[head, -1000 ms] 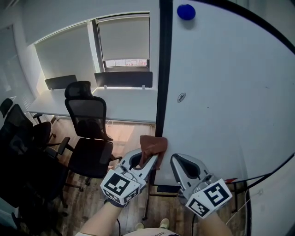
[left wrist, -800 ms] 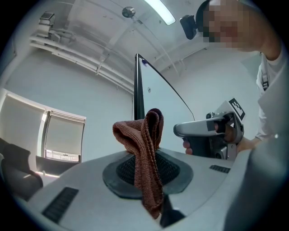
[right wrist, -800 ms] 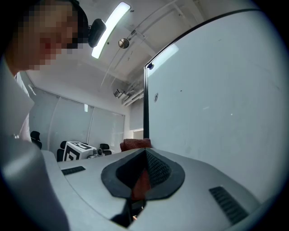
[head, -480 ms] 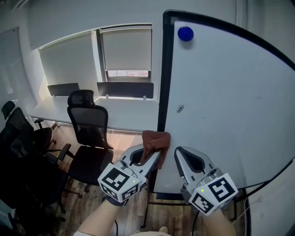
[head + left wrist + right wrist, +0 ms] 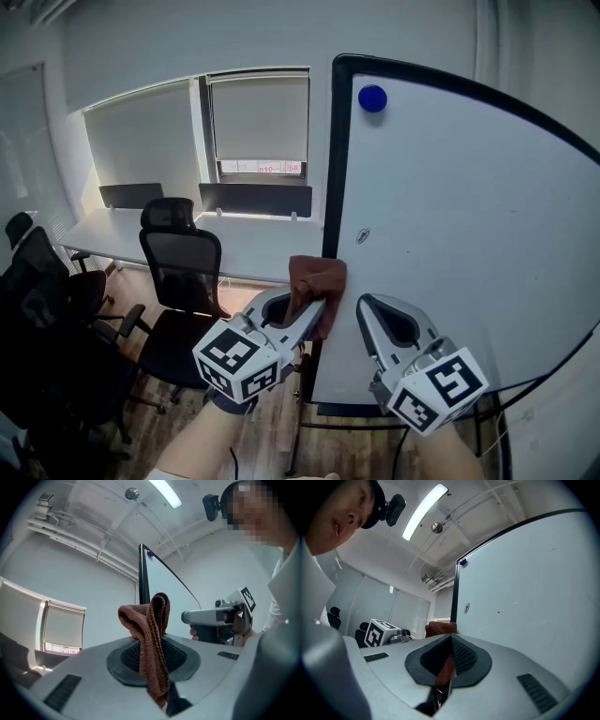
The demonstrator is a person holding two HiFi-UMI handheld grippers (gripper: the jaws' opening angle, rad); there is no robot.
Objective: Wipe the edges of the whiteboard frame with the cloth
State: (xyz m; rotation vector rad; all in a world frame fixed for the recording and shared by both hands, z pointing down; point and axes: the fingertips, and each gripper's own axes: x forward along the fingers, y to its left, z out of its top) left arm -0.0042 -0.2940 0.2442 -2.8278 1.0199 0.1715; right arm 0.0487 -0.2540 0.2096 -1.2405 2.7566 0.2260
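Brown cloth (image 5: 315, 279) clamped in left gripper (image 5: 309, 319), bunched up against the whiteboard (image 5: 469, 234) at its black left frame edge (image 5: 331, 187), low on that edge. Right gripper (image 5: 367, 317) just beside, jaws together on nothing. Step in hand: wiping the left edge. Next, probably: upward stroke toward the corner near the blue magnet (image 5: 372, 98), cloth pressed to the frame.
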